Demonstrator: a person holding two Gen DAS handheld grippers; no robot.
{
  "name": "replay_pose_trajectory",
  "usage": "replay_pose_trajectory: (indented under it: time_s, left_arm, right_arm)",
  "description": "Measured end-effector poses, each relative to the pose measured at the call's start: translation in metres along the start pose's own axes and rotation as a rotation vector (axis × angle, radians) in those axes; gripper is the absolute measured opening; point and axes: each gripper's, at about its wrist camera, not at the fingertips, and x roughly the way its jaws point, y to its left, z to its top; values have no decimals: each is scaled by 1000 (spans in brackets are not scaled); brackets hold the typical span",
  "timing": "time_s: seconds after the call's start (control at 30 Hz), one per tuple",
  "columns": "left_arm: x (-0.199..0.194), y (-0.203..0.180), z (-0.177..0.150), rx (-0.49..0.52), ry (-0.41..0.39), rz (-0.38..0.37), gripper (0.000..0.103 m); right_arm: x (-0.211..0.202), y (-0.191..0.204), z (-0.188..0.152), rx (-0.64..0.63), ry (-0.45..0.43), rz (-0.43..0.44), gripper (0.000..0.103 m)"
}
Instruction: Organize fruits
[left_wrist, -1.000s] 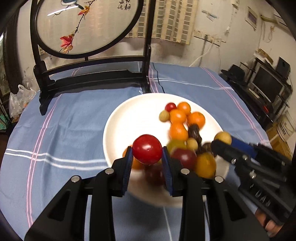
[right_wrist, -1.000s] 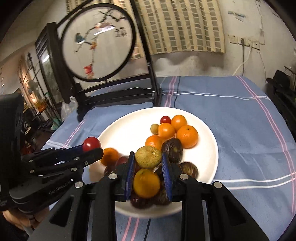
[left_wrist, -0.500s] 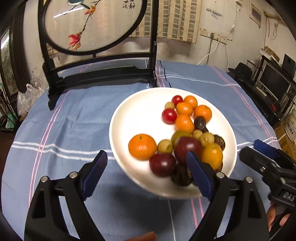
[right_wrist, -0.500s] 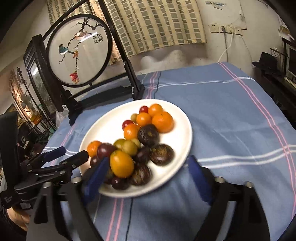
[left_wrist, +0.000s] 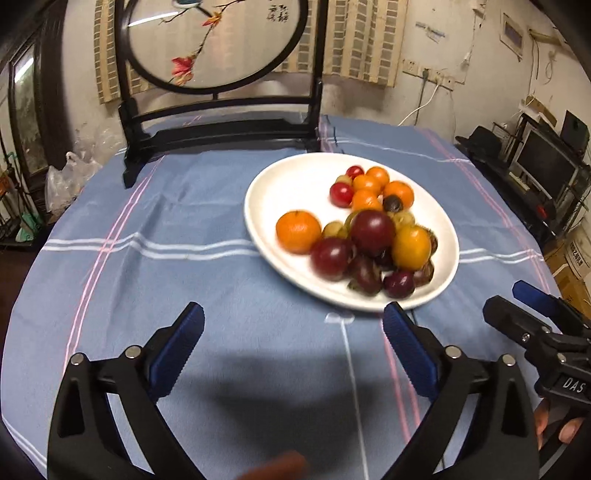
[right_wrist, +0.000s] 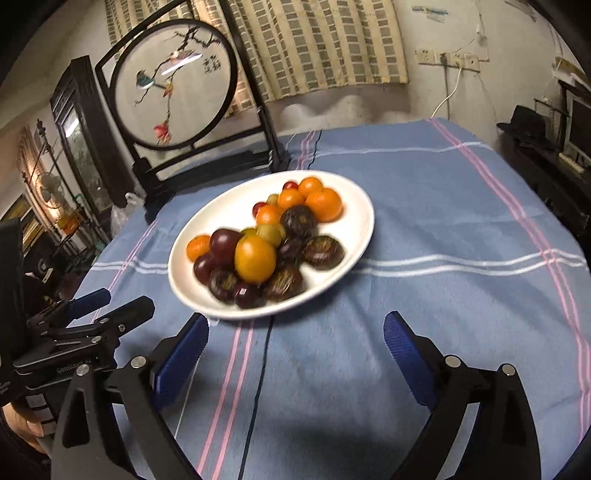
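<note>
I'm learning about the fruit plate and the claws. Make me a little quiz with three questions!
1. True or false: both the left claw and the right claw are open and hold nothing.
2. Where is all the fruit? A) on the white plate B) on the blue tablecloth C) in a claw
3. Fill in: the lone orange mandarin lies at the pile's ____ edge in the left wrist view.

Key: 1 true; 2 A; 3 left.
</note>
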Motion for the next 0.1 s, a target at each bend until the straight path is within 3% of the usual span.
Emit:
replay_pose_trajectory:
  time_s: [0.1]
  left_arm:
    - [-5,5,-8,-10,0,-3,95]
  right_arm:
    - [-1,0,-8,-8,20,0,98]
